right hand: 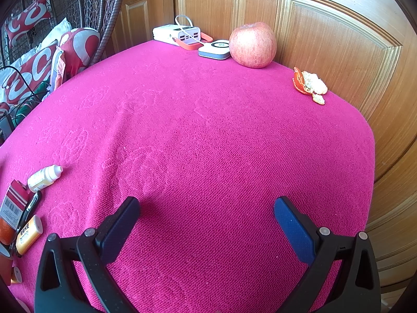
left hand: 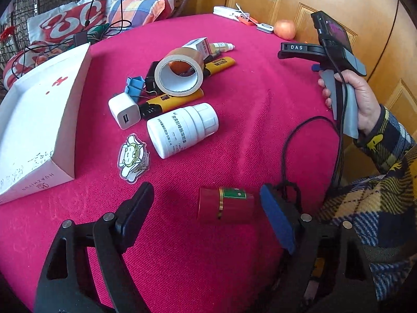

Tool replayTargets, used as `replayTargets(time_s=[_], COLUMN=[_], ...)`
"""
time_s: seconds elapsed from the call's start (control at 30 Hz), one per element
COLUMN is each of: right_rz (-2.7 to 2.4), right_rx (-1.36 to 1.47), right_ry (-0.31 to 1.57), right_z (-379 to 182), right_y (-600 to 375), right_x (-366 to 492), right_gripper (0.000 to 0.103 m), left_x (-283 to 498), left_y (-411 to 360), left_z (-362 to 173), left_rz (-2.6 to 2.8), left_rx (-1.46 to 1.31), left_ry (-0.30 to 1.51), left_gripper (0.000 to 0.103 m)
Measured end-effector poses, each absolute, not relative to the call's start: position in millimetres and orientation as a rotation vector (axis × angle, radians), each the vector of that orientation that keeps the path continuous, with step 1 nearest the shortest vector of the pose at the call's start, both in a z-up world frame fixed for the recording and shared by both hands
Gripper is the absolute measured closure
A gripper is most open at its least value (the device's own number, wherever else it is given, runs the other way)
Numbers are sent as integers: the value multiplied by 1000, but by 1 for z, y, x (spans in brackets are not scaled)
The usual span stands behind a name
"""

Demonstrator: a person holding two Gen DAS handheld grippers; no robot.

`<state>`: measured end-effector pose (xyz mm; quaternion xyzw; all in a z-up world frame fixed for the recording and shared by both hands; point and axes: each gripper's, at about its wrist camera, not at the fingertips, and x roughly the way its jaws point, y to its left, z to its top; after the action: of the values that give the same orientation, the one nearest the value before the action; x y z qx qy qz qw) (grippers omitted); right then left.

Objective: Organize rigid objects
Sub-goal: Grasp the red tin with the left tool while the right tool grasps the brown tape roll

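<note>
Small dark-red cylindrical tin with a gold band and green label (left hand: 225, 204), lying on its side on the pink-red towelling tablecloth (left hand: 260, 109), set between the spread fingers of the left gripper (left hand: 208, 210), neither pad touching it, nothing clasped. Beyond the tin, a loose pile: white plastic pill bottle (left hand: 182, 129) on its side, white USB charger cube (left hand: 124, 111), roll of tan packing tape (left hand: 179, 74) propped on two yellow lighters (left hand: 220, 65), blue binder clip (left hand: 135, 84), small white dropper bottle (left hand: 222, 47), cartoon sticker (left hand: 132, 160) nearest the tin. Left of the tin and pile, an open white cardboard box (left hand: 39, 120) at the cloth's left edge. Only in the left wrist view: tin, box, and a hand in a plaid sleeve (left hand: 357, 104) gripping the right tool's handle, above and right of the tin. Only in the right wrist view: right gripper (right hand: 207, 214) hanging released over bare cloth, fingers wide apart, nothing between; orange peel (right hand: 310, 84) at the cloth's right edge beside wooden panelling. Red apple (right hand: 252, 44), white power bank (right hand: 177, 35) and small white-grey device (right hand: 215, 49) along the far edge. Wide bare stretch of cloth right of the tin up to the apple.
</note>
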<state>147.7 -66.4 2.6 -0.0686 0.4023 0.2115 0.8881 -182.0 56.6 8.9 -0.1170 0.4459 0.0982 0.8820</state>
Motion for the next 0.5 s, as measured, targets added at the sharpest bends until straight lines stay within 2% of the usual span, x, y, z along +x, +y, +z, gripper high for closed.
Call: replayTargets(time_s=[0.07, 0.2, 0.27, 0.33, 0.5], right_rz=[573, 917, 1051, 1180, 1399], right_rx=[-83, -60, -110, -171, -358], right_ry=[743, 513, 525, 559, 644], right_z=[19, 55, 64, 66, 55], right_y=[-72, -69, -52, -33, 17], right_x=[131, 82, 65, 50, 10], right_gripper=[0, 0, 0, 0, 0], left_x=[-181, -181, -184, -190, -206], left_y=[57, 53, 52, 58, 76], left_z=[5, 4, 4, 4, 5], left_rz=[199, 228, 253, 263, 319], left_rx=[-248, -177, -135, -160, -215], left_ry=[940, 947, 949, 935, 907], left_gripper=[28, 39, 54, 63, 63])
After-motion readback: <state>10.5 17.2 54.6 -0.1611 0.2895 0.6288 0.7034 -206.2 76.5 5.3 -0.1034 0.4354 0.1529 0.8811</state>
